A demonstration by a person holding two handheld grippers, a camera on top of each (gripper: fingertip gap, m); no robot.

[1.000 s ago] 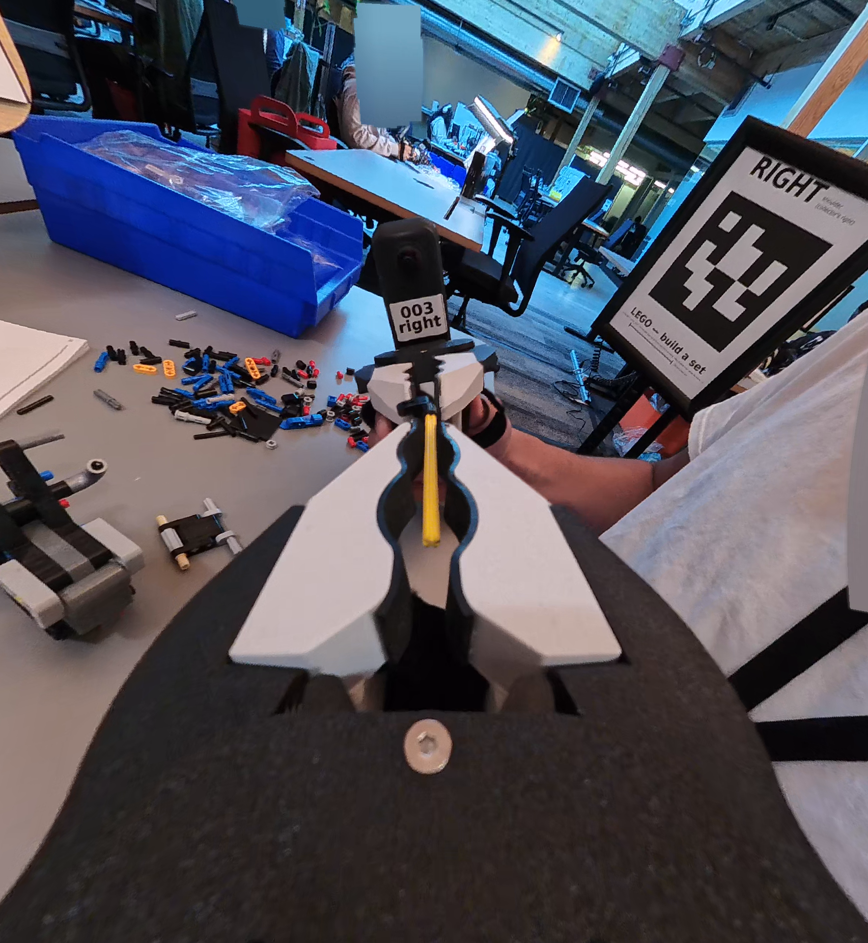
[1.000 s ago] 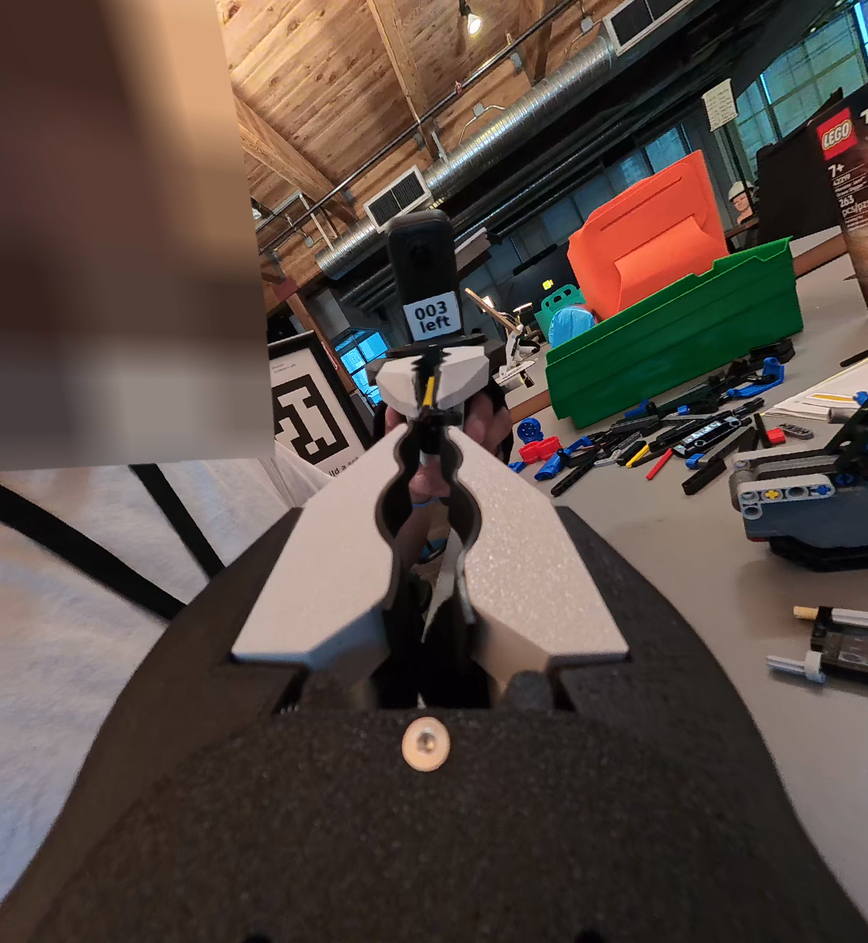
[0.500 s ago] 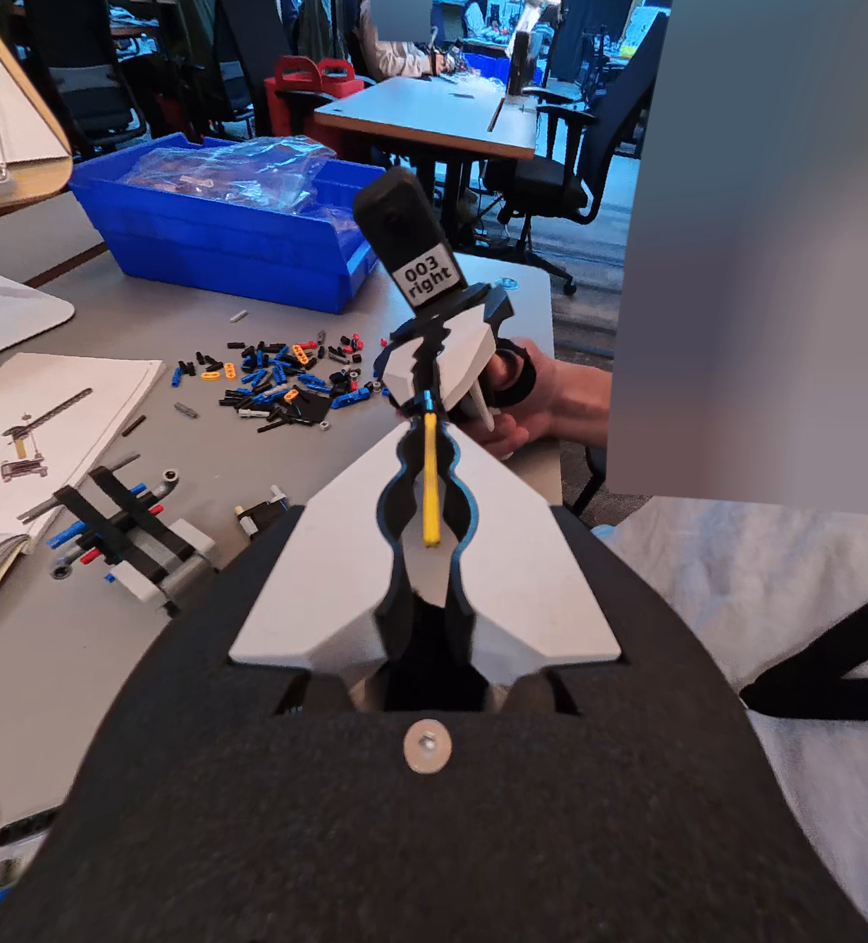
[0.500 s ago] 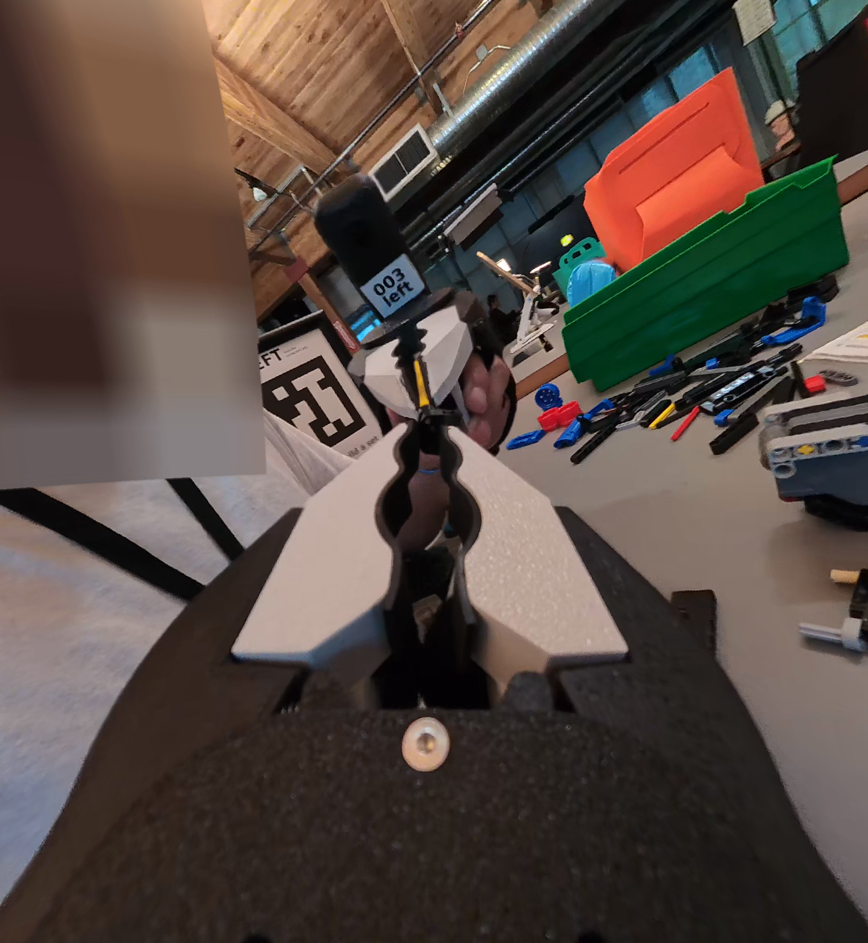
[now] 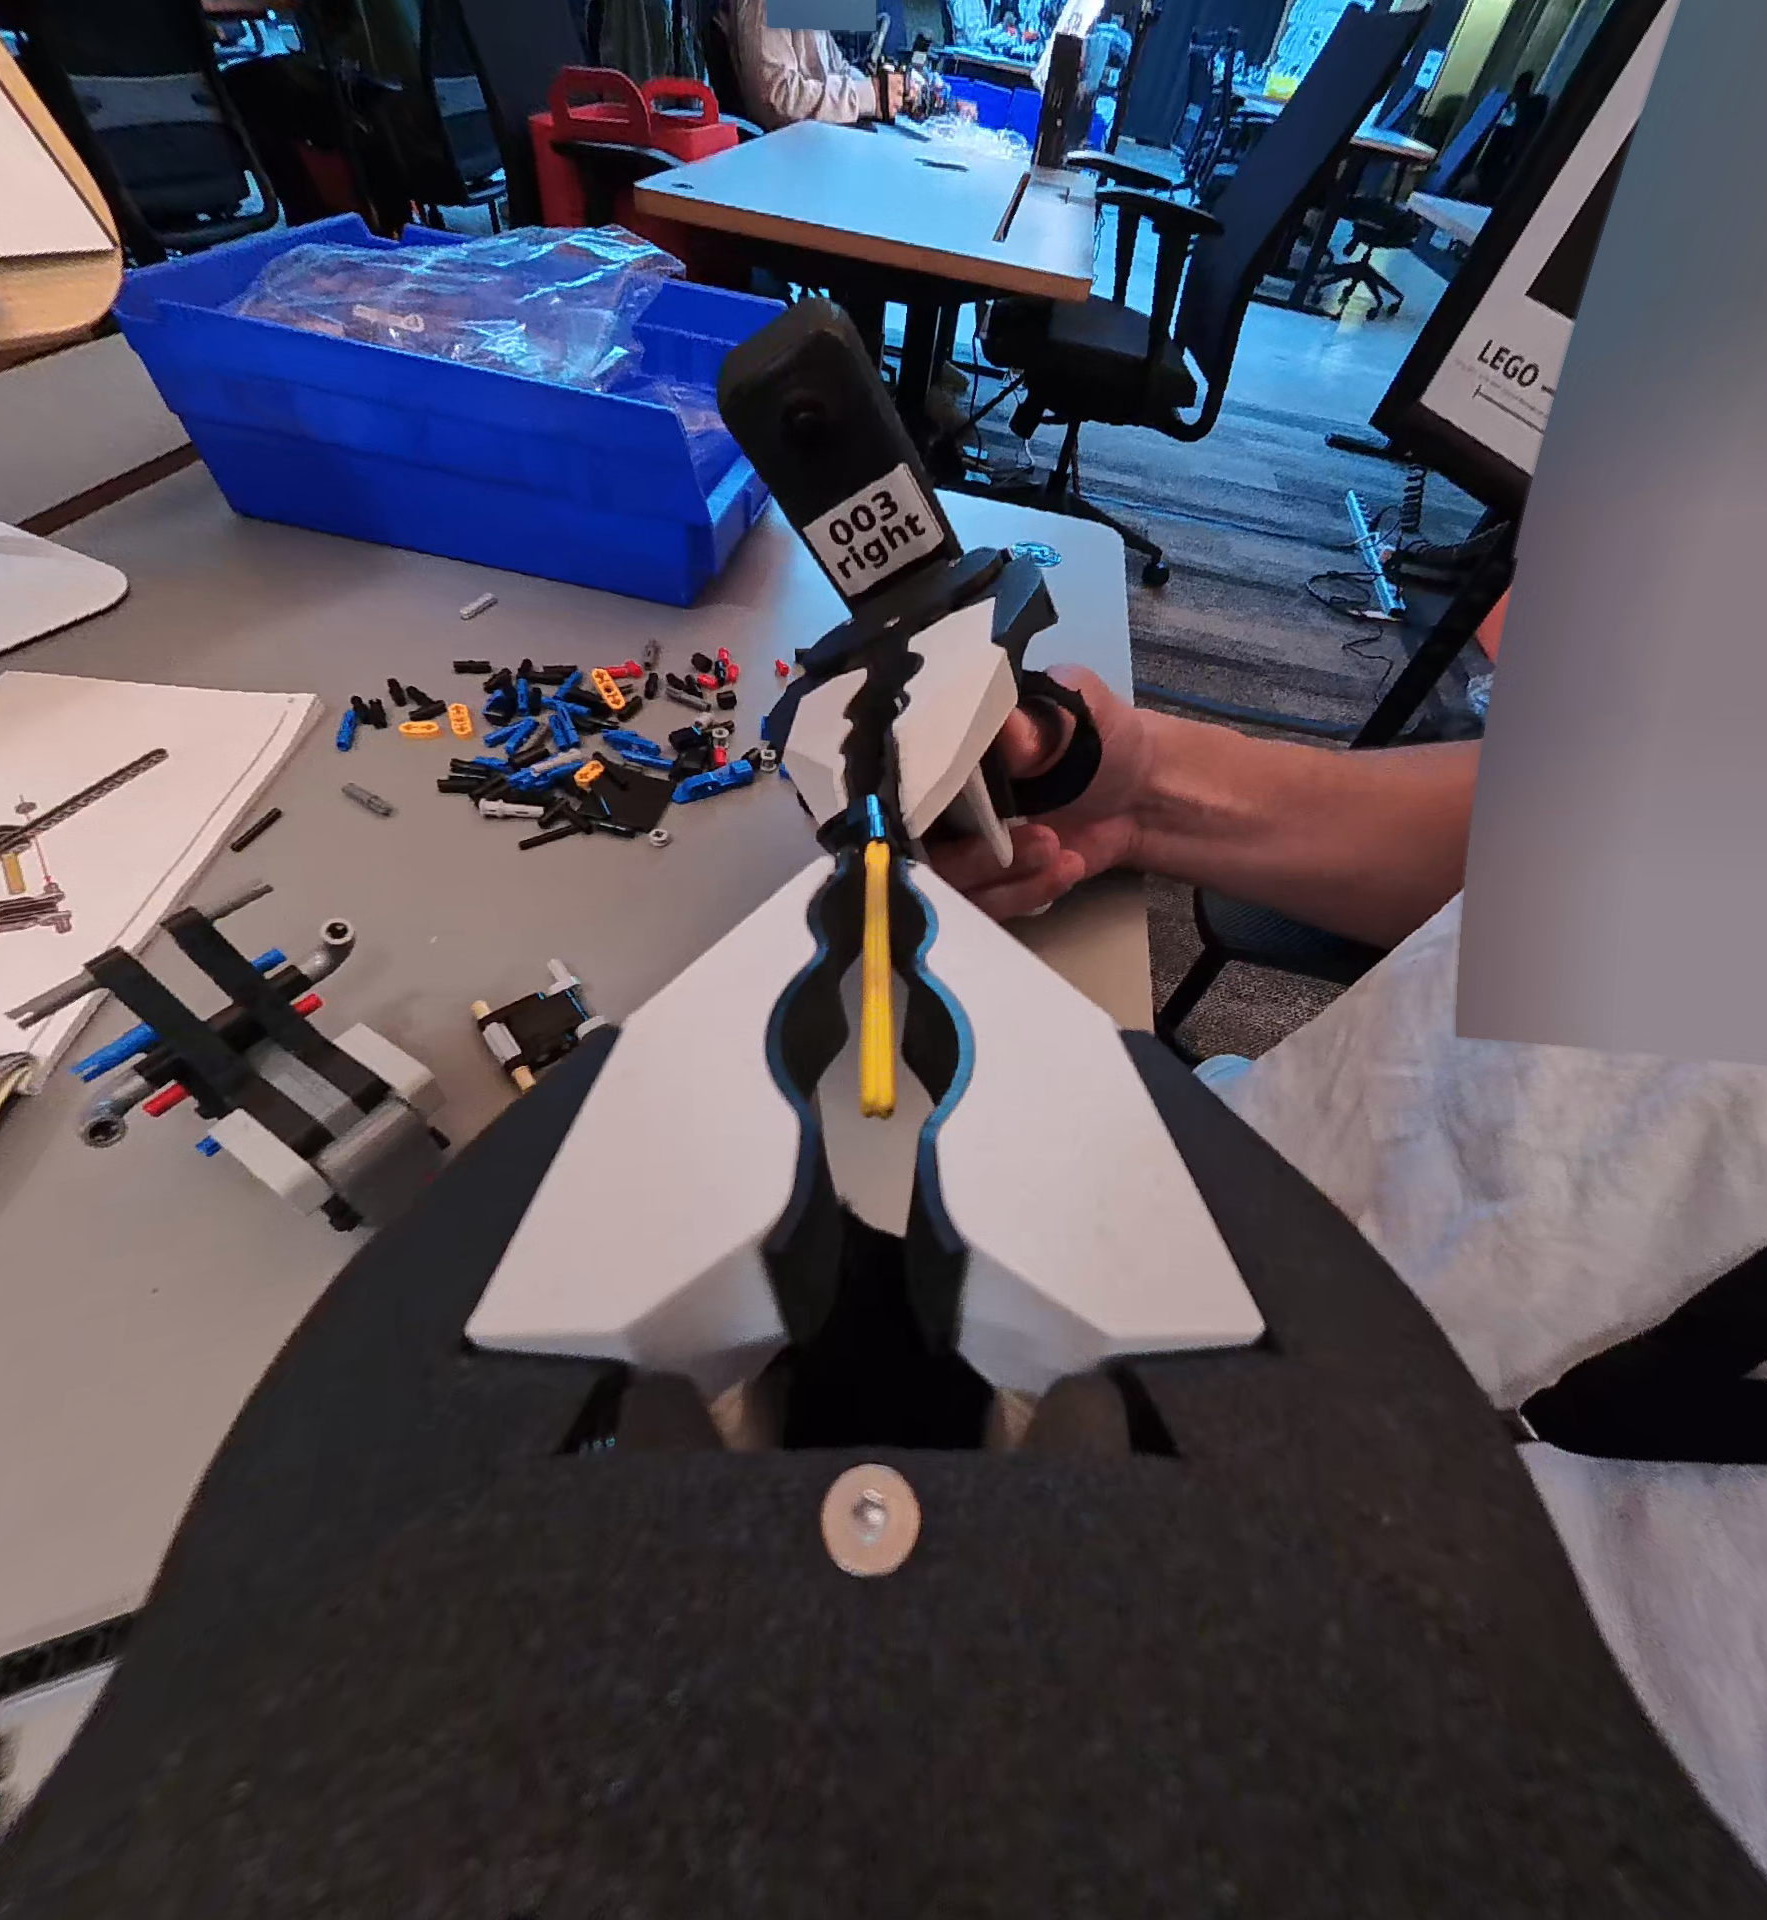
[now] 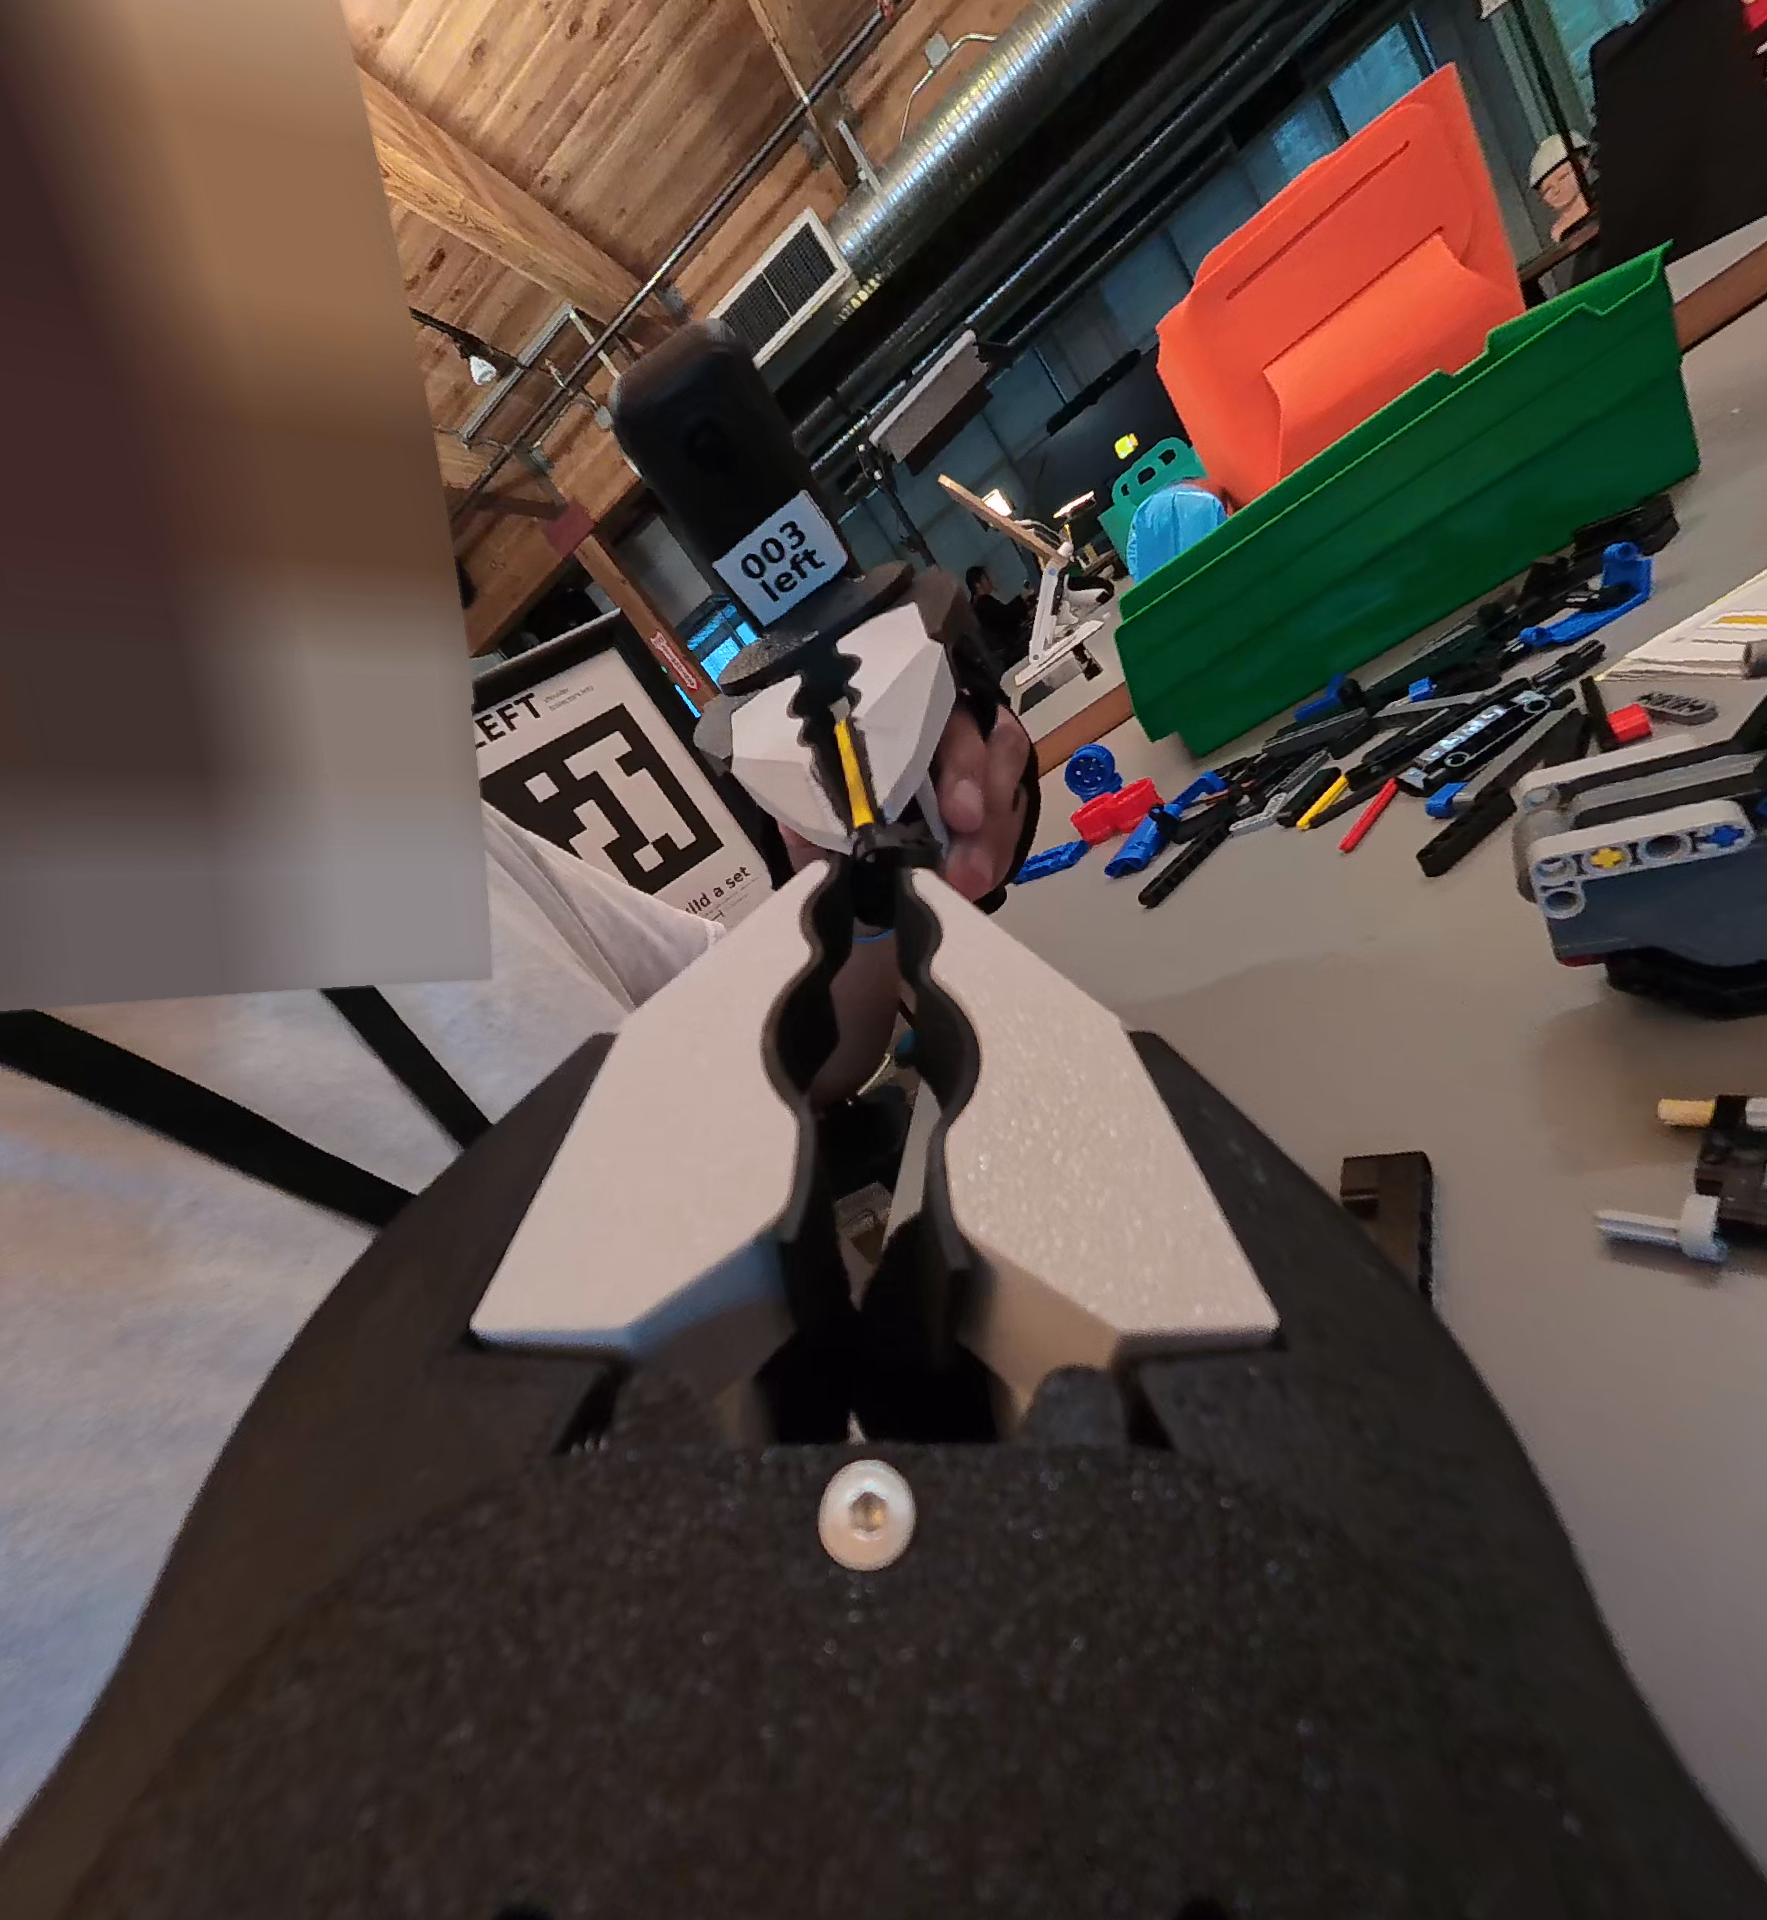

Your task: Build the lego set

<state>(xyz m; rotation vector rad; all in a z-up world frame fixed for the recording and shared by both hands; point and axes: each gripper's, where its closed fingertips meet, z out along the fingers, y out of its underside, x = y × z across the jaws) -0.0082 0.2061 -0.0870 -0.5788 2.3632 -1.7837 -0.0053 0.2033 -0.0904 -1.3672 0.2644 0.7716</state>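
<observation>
Grey table (image 5: 567, 935), parts at far edge | left gripper (image 5: 871, 883) pinches axle (image 5: 877, 987) | right gripper (image 6: 871, 878) pinches black piece (image 6: 874, 857) — likely best kept coaxial, pushed straight.

Yellow axle (image 5: 877, 997), blue bin (image 5: 443, 436), green bin (image 6: 1409, 561), orange box (image 6: 1326, 281), grey table (image 5: 505, 914).
</observation>
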